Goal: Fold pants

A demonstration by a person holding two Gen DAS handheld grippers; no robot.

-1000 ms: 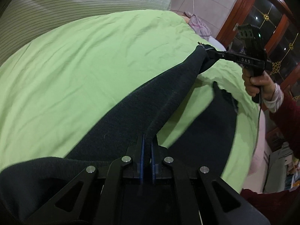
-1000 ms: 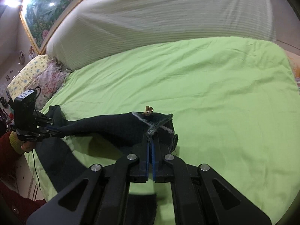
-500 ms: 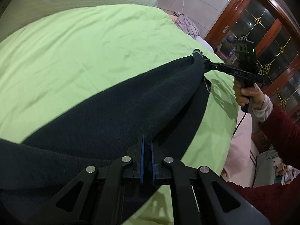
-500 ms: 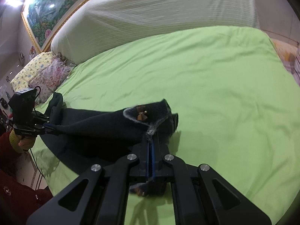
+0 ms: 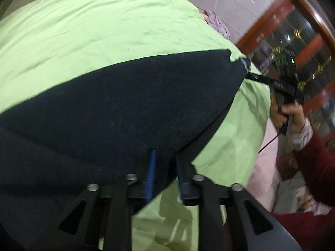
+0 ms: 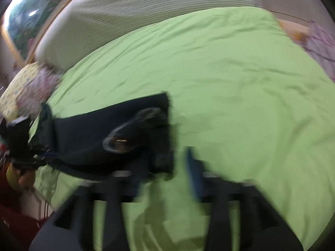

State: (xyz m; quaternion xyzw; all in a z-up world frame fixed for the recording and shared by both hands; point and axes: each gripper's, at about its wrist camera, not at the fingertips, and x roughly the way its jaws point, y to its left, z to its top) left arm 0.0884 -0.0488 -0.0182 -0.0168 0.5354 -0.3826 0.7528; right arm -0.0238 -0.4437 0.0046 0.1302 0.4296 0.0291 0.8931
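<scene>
The dark pants (image 5: 125, 104) lie folded over on the green sheet (image 5: 94, 31). My left gripper (image 5: 164, 156) sits at their near edge, its jaws opening, with cloth still between the blue pads (image 5: 151, 167) but a gap showing. In the right wrist view, which is blurred, the pants (image 6: 94, 129) show a grey-lined waistband (image 6: 117, 140) on top. My right gripper (image 6: 173, 161) is opening too; the pants' corner lies by its left finger and its right pad (image 6: 193, 167) stands clear over the sheet. In the left wrist view the right gripper (image 5: 249, 73) is at the far corner.
A striped white bolster (image 6: 146, 16) runs along the back of the bed. Floral pillows (image 6: 27, 87) lie at the left, a pink cloth (image 5: 217, 25) at the far edge. A wooden glass-door cabinet (image 5: 293, 41) stands beyond the bed. A hand (image 5: 293, 117) in a red sleeve holds the right gripper.
Both grippers came down and brought the lifted pants leg flat over the rest of the pants. Both pairs of jaws, shut on the cloth before, now stand apart.
</scene>
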